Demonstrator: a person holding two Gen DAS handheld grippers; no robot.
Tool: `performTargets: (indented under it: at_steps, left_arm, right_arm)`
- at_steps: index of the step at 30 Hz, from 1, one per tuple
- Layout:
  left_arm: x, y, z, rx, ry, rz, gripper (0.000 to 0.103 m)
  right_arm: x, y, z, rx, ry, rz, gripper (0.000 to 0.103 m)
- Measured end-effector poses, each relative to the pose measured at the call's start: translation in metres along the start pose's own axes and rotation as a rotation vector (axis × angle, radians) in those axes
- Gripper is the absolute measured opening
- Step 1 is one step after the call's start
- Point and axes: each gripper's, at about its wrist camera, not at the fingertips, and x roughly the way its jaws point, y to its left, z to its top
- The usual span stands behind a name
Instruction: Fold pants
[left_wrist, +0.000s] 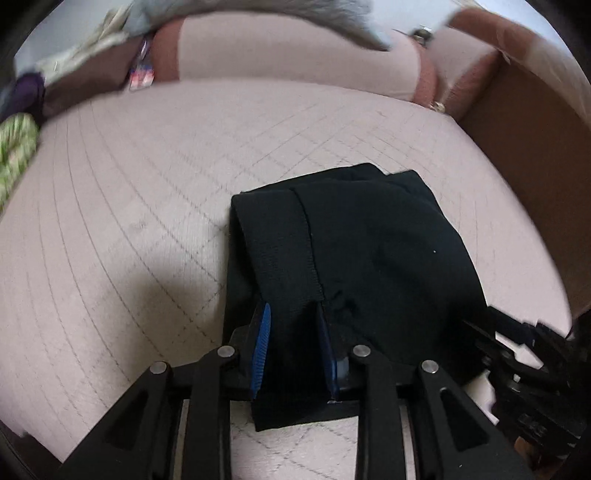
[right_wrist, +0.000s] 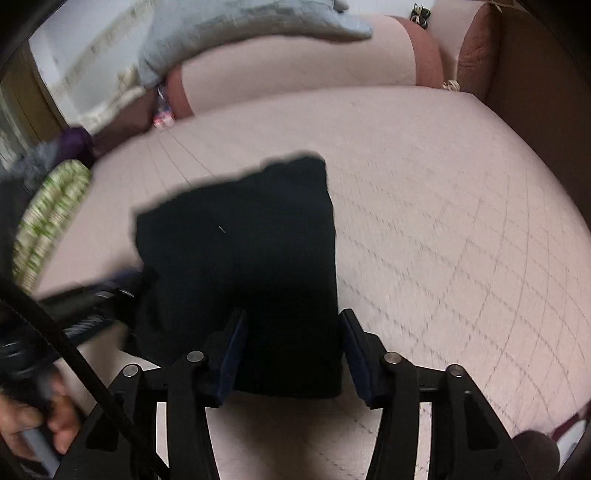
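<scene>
**A:** Where are the pants?

**B:** The black knit pants (left_wrist: 354, 254) lie as a compact rectangle on the pale pink quilted sofa seat (left_wrist: 147, 206), near me and roughly in the middle of it. I judge the folding nearly done; a ribbed band runs along the left edge.

**A:** And your grippers?

**B:** My left gripper (left_wrist: 293, 347) has its blue-padded fingers (left_wrist: 261, 347) narrowed on the near left corner, with cloth between them, so that I can carry that corner. My right gripper (right_wrist: 291, 354) straddles the near right edge; its fingers stand wide, cloth between them but not pinched as far as I can see. Both sit on the near edge because lifting there would turn the bundle over toward the far side.

**A:** Anything around?

**B:** A pink bolster cushion (right_wrist: 295, 74) at the far side with grey cloth (right_wrist: 236, 33) draped over it, and a green patterned fabric (right_wrist: 48, 214) to the left, well apart.
</scene>
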Motion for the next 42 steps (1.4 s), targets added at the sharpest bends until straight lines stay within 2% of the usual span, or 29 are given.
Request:
performTargets:
  at_steps: [3,6,10,15,18,25,33,42]
  left_arm:
    - [-0.012,0.007,0.000,-0.008,0.006,-0.036,0.029]
    - [-0.020,0.024,0.001,-0.081,0.009,-0.082,0.040]
    - [-0.030,0.042,-0.005,-0.181,0.007,-0.118,0.045]
    - [-0.040,0.054,-0.020,-0.248,-0.001,-0.104,0.055]
    - [-0.049,0.054,-0.027,-0.233,-0.009,-0.048,0.060]
    - [-0.065,0.038,-0.038,-0.134,-0.082,0.106,0.070]
    - [-0.078,0.015,-0.043,-0.038,-0.139,0.145,0.072]
    - [-0.070,0.006,-0.045,-0.026,-0.103,0.125,0.072]
  right_arm:
    - [-0.010,-0.002,0.005,0.008,-0.024,0.021,0.058]
    - [-0.025,-0.008,0.008,0.035,-0.064,0.041,0.058]
    - [-0.040,-0.014,0.003,0.076,-0.104,0.049,0.060]
    - [-0.046,-0.015,-0.010,0.122,-0.106,0.049,0.062]
    - [-0.044,-0.011,-0.014,0.120,-0.093,0.055,0.063]
    - [-0.040,-0.006,-0.019,0.105,-0.079,0.062,0.063]
    - [-0.041,0.005,-0.026,0.058,-0.090,0.029,0.067]
    - [-0.039,0.001,-0.027,0.071,-0.085,0.026,0.069]
